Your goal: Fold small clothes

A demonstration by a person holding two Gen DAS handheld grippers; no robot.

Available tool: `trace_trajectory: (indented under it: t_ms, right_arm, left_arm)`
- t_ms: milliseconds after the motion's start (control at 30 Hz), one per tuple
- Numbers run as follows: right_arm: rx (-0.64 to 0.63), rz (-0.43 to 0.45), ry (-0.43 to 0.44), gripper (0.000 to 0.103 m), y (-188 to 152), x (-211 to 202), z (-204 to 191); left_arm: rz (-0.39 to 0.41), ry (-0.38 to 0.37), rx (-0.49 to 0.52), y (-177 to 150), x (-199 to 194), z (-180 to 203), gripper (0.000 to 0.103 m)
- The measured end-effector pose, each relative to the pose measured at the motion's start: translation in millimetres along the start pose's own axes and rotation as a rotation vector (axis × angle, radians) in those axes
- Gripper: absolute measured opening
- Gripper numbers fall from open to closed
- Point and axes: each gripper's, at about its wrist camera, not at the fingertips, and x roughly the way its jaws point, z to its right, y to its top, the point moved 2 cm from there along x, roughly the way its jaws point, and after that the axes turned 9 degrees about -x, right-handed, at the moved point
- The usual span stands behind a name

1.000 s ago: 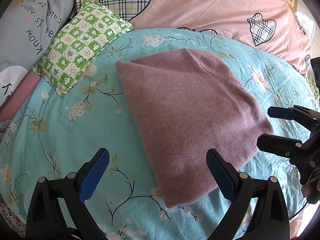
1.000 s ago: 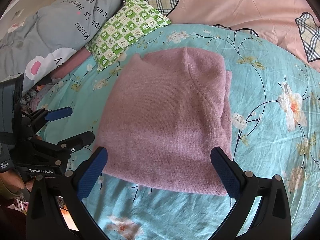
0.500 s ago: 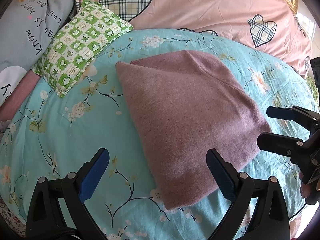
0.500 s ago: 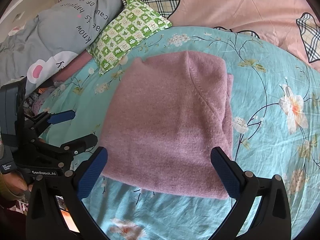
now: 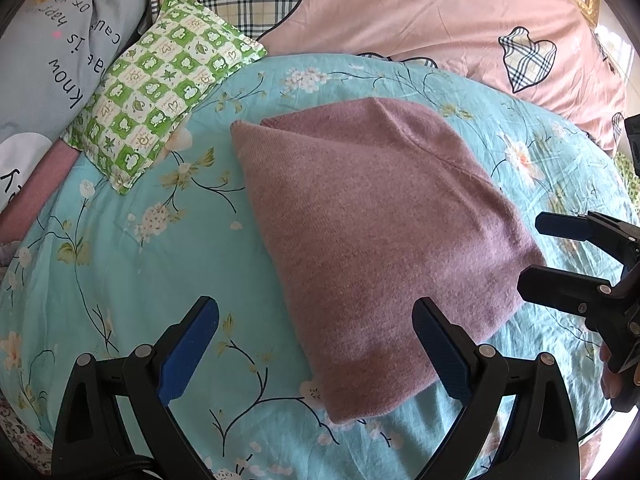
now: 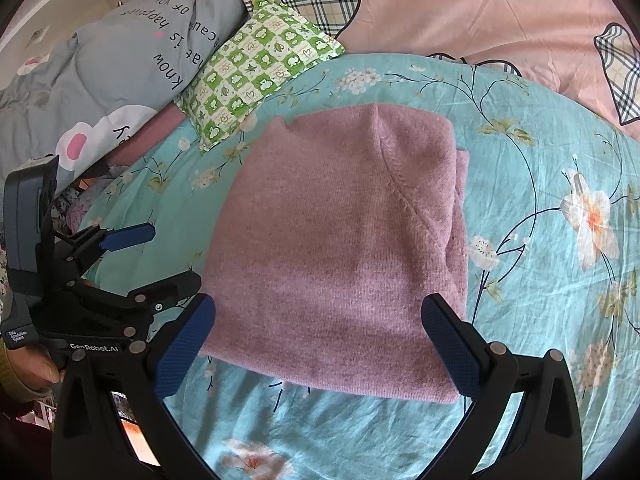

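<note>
A folded mauve knitted garment (image 5: 380,240) lies flat at the centre of both views on the turquoise floral bedsheet (image 5: 132,248). The left gripper (image 5: 316,344) and right gripper (image 6: 320,340) hang at the lower frame edge, blue-padded fingers spread wide, holding nothing. A green checked pillow (image 6: 260,72) sits upper left.

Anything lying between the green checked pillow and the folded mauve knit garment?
Nothing: only bare turquoise floral bedsheet separates the green checked pillow from the folded mauve knit garment, clearest in the left wrist view.
</note>
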Motion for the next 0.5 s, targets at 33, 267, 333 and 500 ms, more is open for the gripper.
trace_trajectory:
  t_ms: [33,267,333,500]
  right_arm:
    - [0.000,0.000,0.001,0.103,0.1,-0.1,0.0]
    - [0.009,0.004,-0.003,0.103,-1.1,-1.1,-0.6]
    - [0.014,0.004,-0.003,0.103,-2.1,-1.4,0.5]
    - [0.022,0.005,-0.004,0.103,-3.2,-2.8,1.8]
  left_arm:
    - [0.000,0.002,0.000,0.2,0.0,0.3,0.098]
    - [-0.006,0.005,-0.004,0.9,1.5,2.1,0.098]
    - [-0.009,0.006,-0.005,0.9,2.1,2.6,0.098]
    - [-0.013,0.006,-0.011,0.5,2.4,4.2,0.098]
